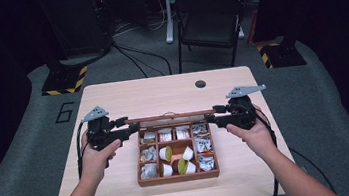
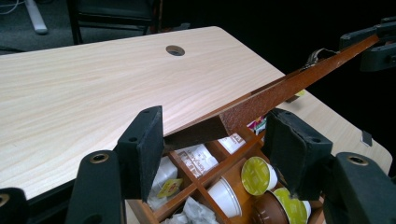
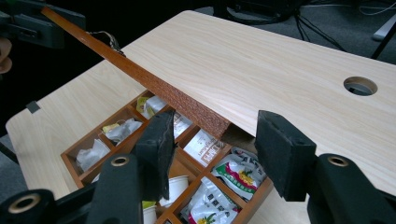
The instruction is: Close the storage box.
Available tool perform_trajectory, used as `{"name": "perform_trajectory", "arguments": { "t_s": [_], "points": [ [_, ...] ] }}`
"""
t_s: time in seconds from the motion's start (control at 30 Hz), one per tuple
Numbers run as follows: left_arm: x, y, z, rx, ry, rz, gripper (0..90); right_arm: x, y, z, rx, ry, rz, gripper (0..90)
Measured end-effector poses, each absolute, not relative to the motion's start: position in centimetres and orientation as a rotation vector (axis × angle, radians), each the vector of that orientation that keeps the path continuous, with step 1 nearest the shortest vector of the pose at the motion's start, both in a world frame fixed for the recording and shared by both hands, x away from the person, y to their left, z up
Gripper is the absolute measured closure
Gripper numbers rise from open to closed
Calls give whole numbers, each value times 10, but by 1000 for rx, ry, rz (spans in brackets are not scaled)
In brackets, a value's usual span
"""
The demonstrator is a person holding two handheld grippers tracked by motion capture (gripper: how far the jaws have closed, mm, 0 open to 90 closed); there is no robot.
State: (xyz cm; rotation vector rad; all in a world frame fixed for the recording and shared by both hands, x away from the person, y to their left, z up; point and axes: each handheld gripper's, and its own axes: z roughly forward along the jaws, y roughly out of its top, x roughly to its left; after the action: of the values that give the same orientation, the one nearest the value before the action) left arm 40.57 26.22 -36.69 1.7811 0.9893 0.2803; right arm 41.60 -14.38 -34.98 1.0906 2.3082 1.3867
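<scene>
Spanning most of the high view, the pale wooden surface [image 1: 122, 185] carries a brown wooden box [image 1: 179, 178] set near the person's edge, with a round hole [image 1: 200, 83] in the board farther back. Beyond it stands a dark folding chair [image 1: 207, 21] on the grey floor.

The box is split into a grid of compartments. Its outer columns and back row hold paper and foil packets [image 3: 233, 175], and the middle compartments hold small capsule cups [image 2: 258, 175], some with yellow-green tops and some white, lying tilted.

The box's lid [image 1: 171, 116] stands raised over the back edge of the box, seen almost edge-on as a thin brown strip running from one hand to the other. A small metal clasp [image 2: 318, 54] sits on its long edge.

The left claw [image 1: 132, 129] pinches the left end of the lid, its pads [image 2: 142, 149] either side of the corner. The right claw [image 1: 211, 119] has the right end of the lid between its pads [image 3: 156, 151]; whether they press on the wood I cannot tell from its own view, where the gap looks wider than the edge.
</scene>
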Motion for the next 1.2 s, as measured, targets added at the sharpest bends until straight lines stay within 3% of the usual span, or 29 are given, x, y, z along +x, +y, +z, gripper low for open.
{"name": "perform_trajectory", "arguments": {
  "t_s": [1.2],
  "points": [
    [359, 260, -400, 1786, 991, 286, 379, 368, -147, -385, 1086, 2273, 1397, 479]
  ]
}}
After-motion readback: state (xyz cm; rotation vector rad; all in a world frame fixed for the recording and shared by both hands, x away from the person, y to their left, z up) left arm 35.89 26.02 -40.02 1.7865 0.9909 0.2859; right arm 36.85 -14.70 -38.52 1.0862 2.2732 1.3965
